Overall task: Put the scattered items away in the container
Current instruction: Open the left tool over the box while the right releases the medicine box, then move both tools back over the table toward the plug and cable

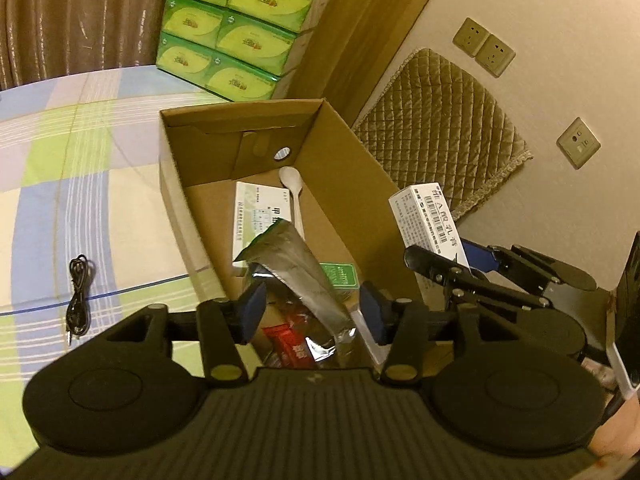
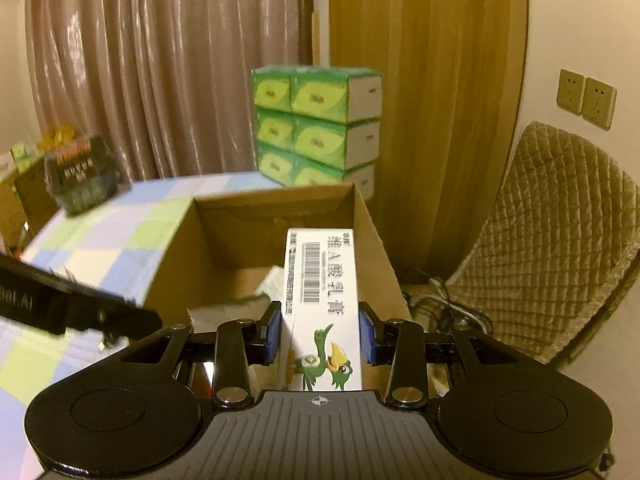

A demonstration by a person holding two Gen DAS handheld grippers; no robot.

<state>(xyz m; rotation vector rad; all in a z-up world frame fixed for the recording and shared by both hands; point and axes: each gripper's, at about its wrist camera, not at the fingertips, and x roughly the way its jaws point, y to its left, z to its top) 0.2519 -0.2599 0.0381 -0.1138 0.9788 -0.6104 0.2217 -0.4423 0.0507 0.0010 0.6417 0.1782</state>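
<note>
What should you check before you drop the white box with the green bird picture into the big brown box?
1. Right gripper clamps the white carton with green bird: ok.
2. Carton fully inside the open brown cardboard box rim: cannot tell.
3. Left gripper open, pads off the silver foil pouch: ok.
4. Bare floor by the white plastic spoon: ok.
5. Coiled black cable tidied: not ok, lies outside.

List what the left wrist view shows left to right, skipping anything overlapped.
Coiled black cable on the checked bedsheet → white plastic spoon in the brown cardboard box → white barcoded carton held in the right hand-held gripper → beige wall socket plate.
</note>
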